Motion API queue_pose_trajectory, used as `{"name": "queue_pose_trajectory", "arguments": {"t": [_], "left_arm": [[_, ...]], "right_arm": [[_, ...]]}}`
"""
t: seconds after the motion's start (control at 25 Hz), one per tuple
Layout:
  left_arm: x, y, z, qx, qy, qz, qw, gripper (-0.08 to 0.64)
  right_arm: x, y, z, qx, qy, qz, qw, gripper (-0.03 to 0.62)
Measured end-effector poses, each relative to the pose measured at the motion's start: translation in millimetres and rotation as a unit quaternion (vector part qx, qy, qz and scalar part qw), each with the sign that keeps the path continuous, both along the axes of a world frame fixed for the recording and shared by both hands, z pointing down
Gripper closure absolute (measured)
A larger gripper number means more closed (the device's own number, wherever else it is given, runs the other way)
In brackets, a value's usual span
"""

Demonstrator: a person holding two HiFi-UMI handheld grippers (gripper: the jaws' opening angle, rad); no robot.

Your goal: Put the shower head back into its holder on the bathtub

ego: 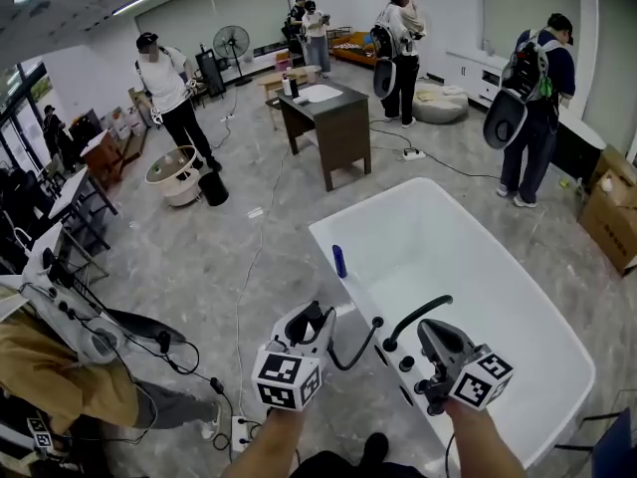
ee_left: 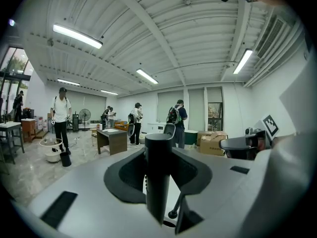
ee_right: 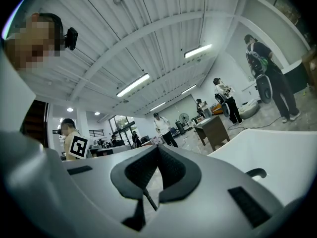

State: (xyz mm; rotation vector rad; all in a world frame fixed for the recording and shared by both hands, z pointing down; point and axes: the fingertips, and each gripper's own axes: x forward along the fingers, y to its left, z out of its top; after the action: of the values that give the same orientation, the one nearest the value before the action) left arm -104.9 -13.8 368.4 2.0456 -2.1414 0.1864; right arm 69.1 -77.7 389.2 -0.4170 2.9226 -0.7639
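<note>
The white bathtub fills the right middle of the head view. On its near rim stand a curved black tap spout and several black knobs. My left gripper hovers just left of that rim, shut on the black shower head handle, which stands upright between its jaws. The black hose loops from it to the rim. My right gripper is over the rim beside the knobs. Its jaws meet at the tips, and a thin dark line shows below them. I cannot tell which fitting is the holder.
A blue bottle stands on the tub's left rim. A dark desk is beyond the tub, with several people around the room. A cable and power strip lie on the floor at the left. Cardboard boxes sit at the right.
</note>
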Motion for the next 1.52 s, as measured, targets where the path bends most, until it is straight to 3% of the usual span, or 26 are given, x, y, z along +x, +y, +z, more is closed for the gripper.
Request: {"name": "queue_pose_trajectory", "arguments": {"t": [0.44, 1.04, 1.52], "left_arm": [[-35.9, -42.1, 11.3, 0.007, 0.019, 0.015, 0.9997, 0.425], [-129.8, -130.2, 15.8, 0.009, 0.019, 0.133, 0.9909, 0.425], [-111.5, -171.3, 7.2, 0.015, 0.022, 0.158, 0.9870, 0.425]], "right_arm": [[-41.6, -25.3, 6.3, 0.000, 0.020, 0.002, 1.000, 0.575], [-141.8, -82.5, 3.7, 0.003, 0.038, 0.105, 0.994, 0.575], [-106.9, -115.8, 11.9, -0.007, 0.034, 0.143, 0.989, 0.575]]}}
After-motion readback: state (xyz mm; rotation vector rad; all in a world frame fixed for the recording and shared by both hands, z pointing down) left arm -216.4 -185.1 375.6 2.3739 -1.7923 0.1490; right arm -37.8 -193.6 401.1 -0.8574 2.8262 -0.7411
